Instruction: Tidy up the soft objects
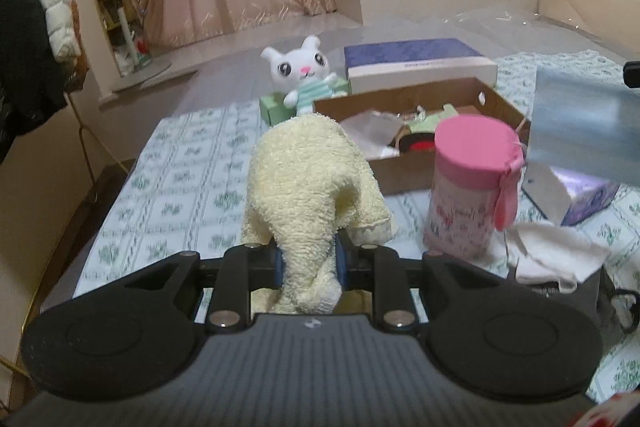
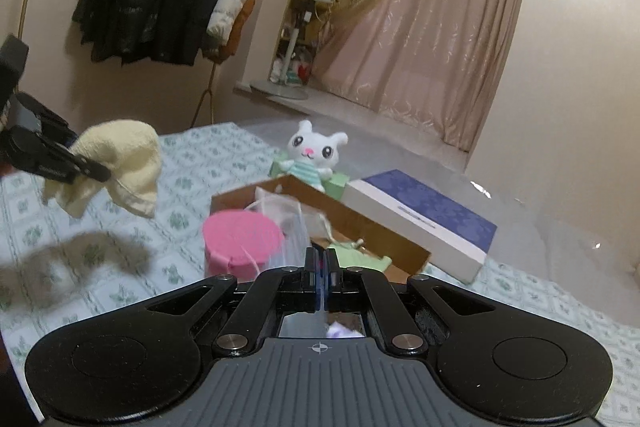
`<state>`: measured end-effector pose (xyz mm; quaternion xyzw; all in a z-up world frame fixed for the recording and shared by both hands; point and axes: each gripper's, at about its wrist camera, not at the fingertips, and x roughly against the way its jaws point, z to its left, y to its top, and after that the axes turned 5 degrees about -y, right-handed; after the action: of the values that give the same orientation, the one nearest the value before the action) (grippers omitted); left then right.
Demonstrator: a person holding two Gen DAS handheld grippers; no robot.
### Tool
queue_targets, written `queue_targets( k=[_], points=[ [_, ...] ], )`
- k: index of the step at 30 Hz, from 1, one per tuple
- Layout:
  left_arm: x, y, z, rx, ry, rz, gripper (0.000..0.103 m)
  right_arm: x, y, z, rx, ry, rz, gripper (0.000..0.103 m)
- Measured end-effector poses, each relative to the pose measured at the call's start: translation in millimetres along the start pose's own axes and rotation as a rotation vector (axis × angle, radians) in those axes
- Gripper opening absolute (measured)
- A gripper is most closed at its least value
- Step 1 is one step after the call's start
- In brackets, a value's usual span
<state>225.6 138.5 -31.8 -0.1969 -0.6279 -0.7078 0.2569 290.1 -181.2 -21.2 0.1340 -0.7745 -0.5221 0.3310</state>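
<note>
A pale yellow towel (image 1: 316, 195) is clamped between the jaws of the left tool (image 1: 308, 263) and is held clear above the bed (image 1: 180, 163), over its left part, with its shadow cast on the patterned cover below. To its right, a pink-lidded canister (image 1: 468, 183) is seen standing just in front of an open cardboard box (image 1: 404, 99), while a white plush bunny (image 1: 302, 71) is propped near the bed's far edge. The right tool (image 2: 323, 267) is closed together, apparently on a thin translucent sheet (image 1: 584, 123), though this cannot be told for certain.
</note>
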Motion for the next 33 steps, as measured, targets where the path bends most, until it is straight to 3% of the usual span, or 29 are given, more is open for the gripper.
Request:
queue_targets(
  k=[3,7,11,13,14,15,18,22,28,30,33],
  points=[
    [-5,12,-3,-0.014,-0.004,-0.017,0.021,-7,1,-4,-0.013,0.023,0.015,0.002],
    [-11,17,-7,-0.015,-0.018,-0.021,0.021,-14,-13,-7,-0.093,0.130,0.123,0.002],
    [-12,7,-8,0.008,-0.032,0.001,0.021,-15,-40,-3,-0.141,0.143,0.211,0.005],
    [-13,0,-7,0.025,-0.036,0.028,0.021,-16,-57,-2,-0.160,0.120,0.275,0.028],
    [-13,-4,-7,0.032,-0.036,0.038,0.021,-16,-64,-3,-0.182,0.105,0.295,0.051],
    [-12,-8,-6,0.038,-0.034,0.044,0.021,-15,-73,-5,-0.221,0.091,0.310,0.058],
    [-10,-17,-4,0.060,-0.033,0.056,0.021,-15,-95,-16,-0.357,0.063,0.344,0.058],
    [-10,-24,-4,0.080,-0.029,0.072,0.021,-22,-114,-31,-0.535,0.036,0.336,0.055],
    [-13,-27,-6,0.095,-0.032,0.080,0.021,-42,-124,-38,-0.683,0.061,0.306,0.023],
    [-13,-28,-5,0.102,-0.032,0.081,0.021,-44,-126,-39,-0.703,0.081,0.293,0.000],
    [-13,-29,-4,0.112,-0.033,0.086,0.021,-32,-120,-41,-0.703,0.109,0.237,0.000]
  ],
)
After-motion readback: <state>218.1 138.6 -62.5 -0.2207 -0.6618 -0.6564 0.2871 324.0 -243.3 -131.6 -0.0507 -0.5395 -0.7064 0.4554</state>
